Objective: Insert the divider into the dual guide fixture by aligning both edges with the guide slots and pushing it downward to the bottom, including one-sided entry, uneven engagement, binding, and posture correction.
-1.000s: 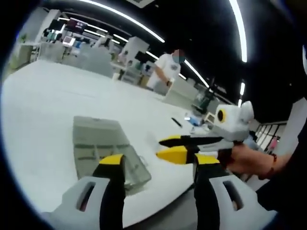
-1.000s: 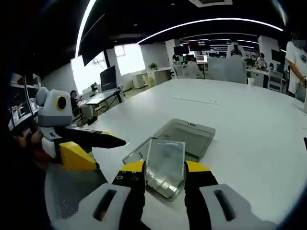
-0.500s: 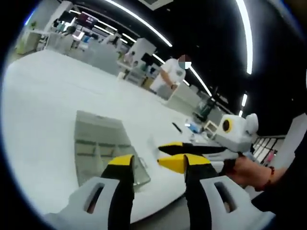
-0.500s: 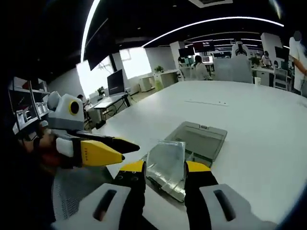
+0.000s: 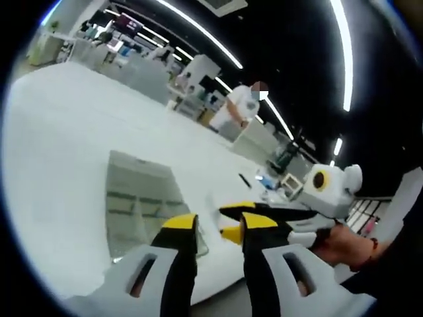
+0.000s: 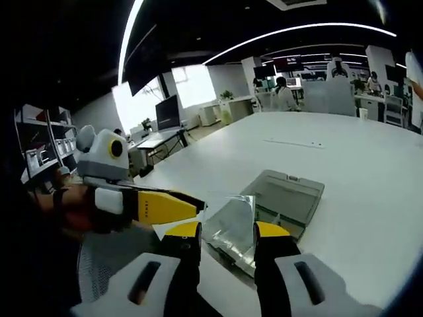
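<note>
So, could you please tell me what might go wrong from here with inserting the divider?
1. The right gripper pinches the thin transparent plastic divider tilted, above the grey compartmented fixture tray; one edge may enter first and bind.
2. The left gripper sits close beside it; the two could collide.
3. The tray lies near the white table edge, so a push might slide it.

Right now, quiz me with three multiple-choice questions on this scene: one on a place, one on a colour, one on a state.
1. Where does the clear divider sit?
A. between the right gripper's jaws
B. flat inside the fixture
C. on the floor

2. What colour are the tips of the right gripper?
A. red
B. yellow
C. green

3. How is the grey guide fixture placed?
A. lifted in the air
B. resting on the white table
C. standing on its side

Answers: 1 A, the sheet stands between the jaws; 2 B, yellow pads; 3 B, it lies flat on the tabletop.
</note>
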The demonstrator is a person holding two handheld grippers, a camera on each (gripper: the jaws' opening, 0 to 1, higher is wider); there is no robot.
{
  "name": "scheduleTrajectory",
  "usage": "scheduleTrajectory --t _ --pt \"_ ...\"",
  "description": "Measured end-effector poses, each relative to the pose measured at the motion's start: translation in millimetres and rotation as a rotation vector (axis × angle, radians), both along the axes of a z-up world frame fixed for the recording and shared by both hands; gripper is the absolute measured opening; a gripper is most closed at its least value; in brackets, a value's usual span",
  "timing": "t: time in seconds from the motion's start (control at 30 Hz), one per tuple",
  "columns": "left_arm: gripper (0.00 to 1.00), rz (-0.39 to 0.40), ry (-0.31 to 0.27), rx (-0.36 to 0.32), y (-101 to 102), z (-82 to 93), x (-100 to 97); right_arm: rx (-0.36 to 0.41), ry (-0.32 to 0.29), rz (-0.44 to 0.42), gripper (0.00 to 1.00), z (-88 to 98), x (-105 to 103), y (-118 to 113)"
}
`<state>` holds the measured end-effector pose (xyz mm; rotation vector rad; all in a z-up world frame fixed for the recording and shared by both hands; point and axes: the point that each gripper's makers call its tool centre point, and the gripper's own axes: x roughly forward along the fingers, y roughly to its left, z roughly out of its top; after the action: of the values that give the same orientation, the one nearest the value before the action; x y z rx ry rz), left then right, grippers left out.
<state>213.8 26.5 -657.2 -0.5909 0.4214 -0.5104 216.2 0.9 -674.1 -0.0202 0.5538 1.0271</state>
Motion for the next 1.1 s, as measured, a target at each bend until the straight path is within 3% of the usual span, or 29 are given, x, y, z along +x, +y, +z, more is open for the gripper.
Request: scheduleTrajectory --t 0.53,0.87,0.9,0.97,1.0,1.07,1.1 --pt "0.03 0.013 0.018 -0.044 4 1.2 0.8 0.001 -0.012 0.022 0.27 5.8 -7 5" --pt "0.00 -0.012 0.008 -0.069 -1 4.8 -0.7 -0.041 -0.053 0.057 0.27 5.4 -7 6" --pt "0.00 -0.011 -0.003 -0.057 -1 5.5 -0.7 -0.041 -0.057 0.057 0.26 6.0 -7 6" --pt "0.00 -0.009 -0.017 -0.057 1 9.2 -0.9 -0.124 -0.101 0.066 0.16 2.1 -4 -3" --pt "0.00 -0.004 -0.019 -0.058 3 10.0 -0.4 -0.105 -0.100 0.076 0.13 4.9 -5 -1" --pt "0.00 -0.004 -0.030 -0.047 4 10.9 0.7 -0.048 -0.099 0.052 0.18 13.0 -3 1" --pt "0.00 -0.004 -0.031 -0.039 5 10.5 1.1 -0.055 -0.105 0.049 0.25 13.7 -1 -1"
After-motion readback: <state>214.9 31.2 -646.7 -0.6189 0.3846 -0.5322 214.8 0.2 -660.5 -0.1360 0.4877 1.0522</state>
